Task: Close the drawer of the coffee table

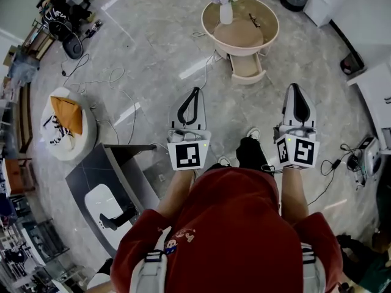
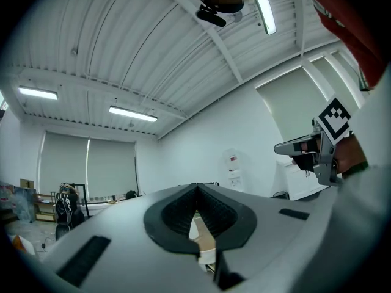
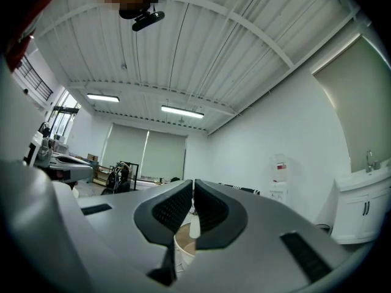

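The round beige coffee table (image 1: 269, 18) stands on the floor ahead of me in the head view, with its drawer (image 1: 247, 68) pulled out toward me. A white vase of flowers (image 1: 225, 8) and a small dark item sit on its top. My left gripper (image 1: 195, 91) and right gripper (image 1: 295, 88) are held side by side, level, well short of the drawer and pointing toward the table. Both are shut with nothing in them. In the left gripper view the left gripper (image 2: 197, 188) shows a sliver of the table (image 2: 206, 241) past its jaws, as does the right gripper (image 3: 193, 183) in its own view.
A white beanbag with an orange cushion (image 1: 67, 124) lies at the left. A dark grey stand (image 1: 113, 176) is close to my left leg. Cables (image 1: 101, 81) trail across the floor. White cabinets (image 1: 333, 2) and a device (image 1: 368, 156) line the right side.
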Demonstrator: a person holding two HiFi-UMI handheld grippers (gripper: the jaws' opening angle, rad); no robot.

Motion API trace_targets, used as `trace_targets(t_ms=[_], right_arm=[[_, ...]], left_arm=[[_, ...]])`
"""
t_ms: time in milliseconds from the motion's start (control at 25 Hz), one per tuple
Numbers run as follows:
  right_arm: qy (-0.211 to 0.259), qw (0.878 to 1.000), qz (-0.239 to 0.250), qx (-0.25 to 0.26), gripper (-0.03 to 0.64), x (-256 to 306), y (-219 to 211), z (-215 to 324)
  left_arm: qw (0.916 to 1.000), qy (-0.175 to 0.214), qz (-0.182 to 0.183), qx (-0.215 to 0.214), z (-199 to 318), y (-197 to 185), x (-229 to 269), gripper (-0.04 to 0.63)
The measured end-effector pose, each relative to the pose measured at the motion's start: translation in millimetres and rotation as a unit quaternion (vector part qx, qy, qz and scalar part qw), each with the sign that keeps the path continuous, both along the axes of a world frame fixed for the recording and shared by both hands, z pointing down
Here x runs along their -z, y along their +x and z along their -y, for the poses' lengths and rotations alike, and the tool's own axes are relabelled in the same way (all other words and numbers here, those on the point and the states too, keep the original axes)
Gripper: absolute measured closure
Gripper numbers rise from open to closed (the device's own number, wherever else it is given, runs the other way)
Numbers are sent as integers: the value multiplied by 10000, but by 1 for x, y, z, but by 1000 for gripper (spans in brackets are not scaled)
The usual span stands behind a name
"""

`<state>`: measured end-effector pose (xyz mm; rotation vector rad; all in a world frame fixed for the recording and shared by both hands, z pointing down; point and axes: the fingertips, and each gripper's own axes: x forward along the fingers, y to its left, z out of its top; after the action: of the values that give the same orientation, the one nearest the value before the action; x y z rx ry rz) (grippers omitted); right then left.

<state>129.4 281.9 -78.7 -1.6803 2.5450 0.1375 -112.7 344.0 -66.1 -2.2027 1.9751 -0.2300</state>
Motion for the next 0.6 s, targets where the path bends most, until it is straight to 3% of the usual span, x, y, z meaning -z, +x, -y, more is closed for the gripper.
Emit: trace_targets(t_ms=[280, 600], right_arm=[[58, 10000, 6, -68, 592, -7, 7, 44], [202, 9996, -131, -155, 592, -4, 28, 137]], left_arm=[[9999, 63, 93, -10, 50, 1, -1, 581], [9998, 207, 63, -57, 145, 14, 8, 581]])
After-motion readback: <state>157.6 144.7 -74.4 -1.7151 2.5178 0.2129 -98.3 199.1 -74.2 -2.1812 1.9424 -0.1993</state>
